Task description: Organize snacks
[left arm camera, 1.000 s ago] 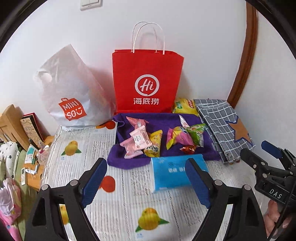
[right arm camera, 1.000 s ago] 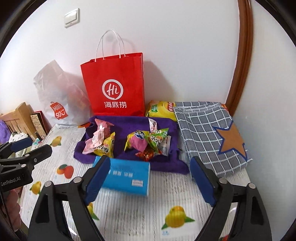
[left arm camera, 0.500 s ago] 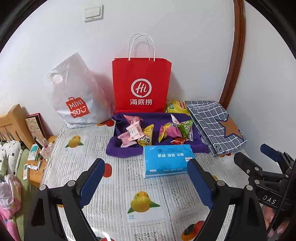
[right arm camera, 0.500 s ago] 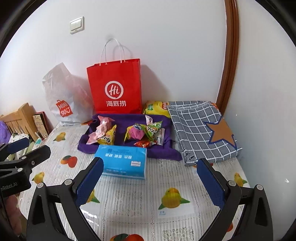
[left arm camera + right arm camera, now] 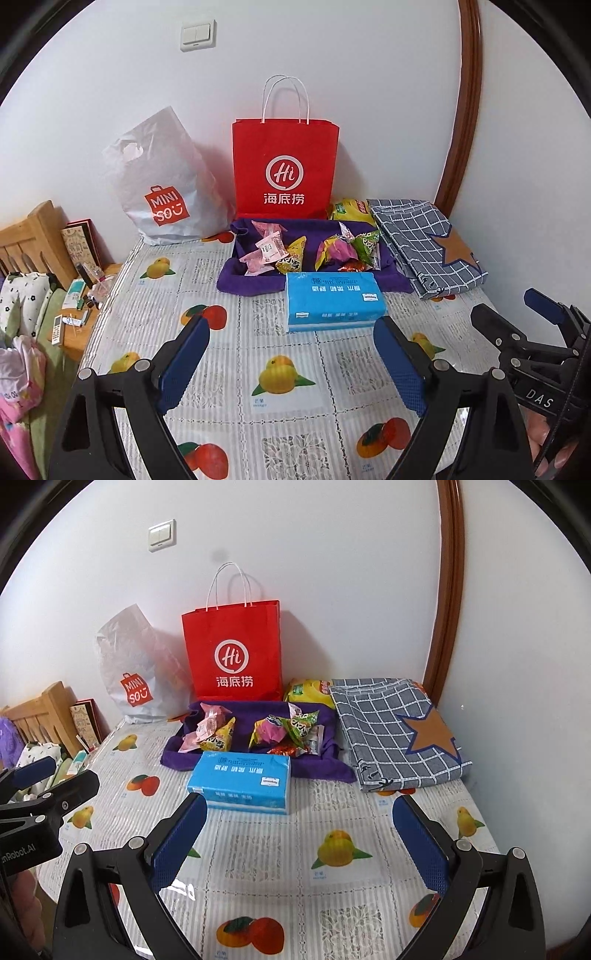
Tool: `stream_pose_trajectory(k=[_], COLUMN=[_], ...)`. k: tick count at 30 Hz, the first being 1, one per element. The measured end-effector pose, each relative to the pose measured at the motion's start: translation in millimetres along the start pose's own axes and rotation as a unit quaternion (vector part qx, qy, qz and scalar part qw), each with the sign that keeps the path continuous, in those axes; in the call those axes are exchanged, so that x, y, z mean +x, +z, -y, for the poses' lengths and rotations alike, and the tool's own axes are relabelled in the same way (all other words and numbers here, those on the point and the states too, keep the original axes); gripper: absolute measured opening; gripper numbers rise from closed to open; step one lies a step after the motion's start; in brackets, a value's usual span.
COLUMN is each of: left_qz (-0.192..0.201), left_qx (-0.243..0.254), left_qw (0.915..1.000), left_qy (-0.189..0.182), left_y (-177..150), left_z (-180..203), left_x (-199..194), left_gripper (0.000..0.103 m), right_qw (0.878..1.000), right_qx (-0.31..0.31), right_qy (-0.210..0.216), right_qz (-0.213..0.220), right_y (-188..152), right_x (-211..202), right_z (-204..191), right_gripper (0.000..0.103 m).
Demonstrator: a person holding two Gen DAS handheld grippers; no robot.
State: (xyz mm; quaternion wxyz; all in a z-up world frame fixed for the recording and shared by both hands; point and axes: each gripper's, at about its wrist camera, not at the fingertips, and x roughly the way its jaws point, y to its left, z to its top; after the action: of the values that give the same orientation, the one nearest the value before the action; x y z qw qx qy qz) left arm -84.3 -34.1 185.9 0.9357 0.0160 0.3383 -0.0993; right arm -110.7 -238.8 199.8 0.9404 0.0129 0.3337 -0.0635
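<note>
1. From the left wrist view, the left gripper (image 5: 291,354) hangs released with nothing between its blue pads, above the fruit-print tablecloth (image 5: 236,373). Snack packets (image 5: 310,251) lie loose on the purple cloth (image 5: 240,286) behind the blue tissue pack (image 5: 332,299), which hides their near edge.

2. From the right wrist view, the right gripper (image 5: 299,834) is likewise spread and empty. A yellow chip bag (image 5: 308,694) is half hidden behind the checked fabric (image 5: 388,734); what the red paper bag (image 5: 232,650) holds cannot be seen.

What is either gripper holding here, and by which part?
Nothing. The left gripper and right gripper are both open and empty above the tablecloth, short of the blue tissue pack.
</note>
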Motion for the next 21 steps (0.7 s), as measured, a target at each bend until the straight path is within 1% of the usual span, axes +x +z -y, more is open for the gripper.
stream_pose_trajectory(k=[8,21], left_qz=[0.005,0.008], left_qx=[0.006,0.006], left_qw=[1.0,0.9999], left_qy=[-0.003,-0.001], left_y=[-5,-6], left_z=[7,10], left_x=[-9,-16], left_gripper=[0.09,0.09], right_qw=[1.0,1.0], right_qx=[-0.001,-0.003], right_qy=[-0.001,0.001], right_qz=[0.0,0.01], right_y=[-7,-8], right_x=[-9,-18], right_z=[3,5], right_gripper=[0.1,0.1])
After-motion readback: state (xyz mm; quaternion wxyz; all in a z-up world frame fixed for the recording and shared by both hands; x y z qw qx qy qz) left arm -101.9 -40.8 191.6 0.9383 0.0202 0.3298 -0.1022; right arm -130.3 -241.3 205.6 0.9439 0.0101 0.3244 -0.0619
